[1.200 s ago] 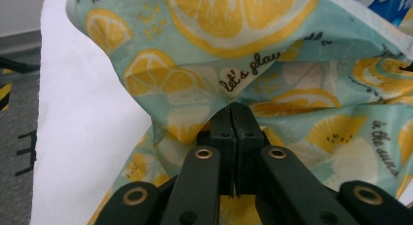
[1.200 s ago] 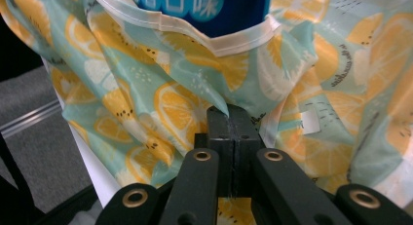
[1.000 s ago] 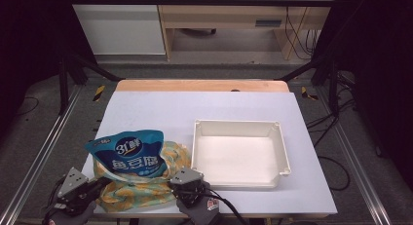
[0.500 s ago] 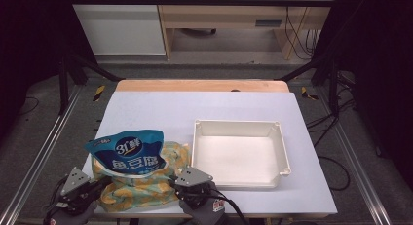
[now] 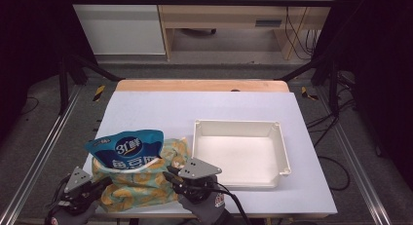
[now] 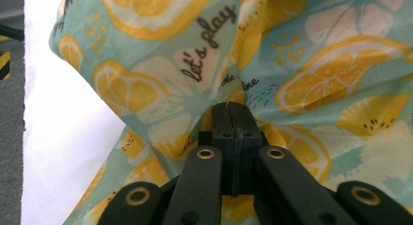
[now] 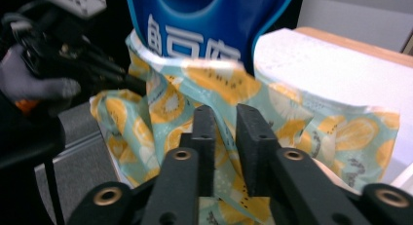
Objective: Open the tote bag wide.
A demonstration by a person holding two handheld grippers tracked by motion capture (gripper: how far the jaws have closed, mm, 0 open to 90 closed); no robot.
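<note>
A mint cloth bag (image 5: 136, 191) printed with lemon slices lies at the table's front left. A blue snack pouch (image 5: 126, 149) stands out of its mouth. My left gripper (image 5: 99, 188) is at the bag's left edge, and in the left gripper view it (image 6: 231, 110) is shut tight on a fold of the bag (image 6: 311, 64). My right gripper (image 5: 171, 178) is at the bag's right side. In the right gripper view its jaws (image 7: 226, 119) stand a little apart with bag cloth (image 7: 170, 103) pinched between them, below the pouch (image 7: 204, 25).
A white rectangular tray (image 5: 282, 152) with nothing in it sits to the right of the bag, close to my right gripper. The white table top (image 5: 204, 108) stretches behind both. A gloved hand (image 7: 34, 84) and the table's front edge lie beyond the bag.
My right gripper has shifted slightly to the right and forward with the bag's edge. The pouch and bag have barely moved, and the left gripper stays put.
</note>
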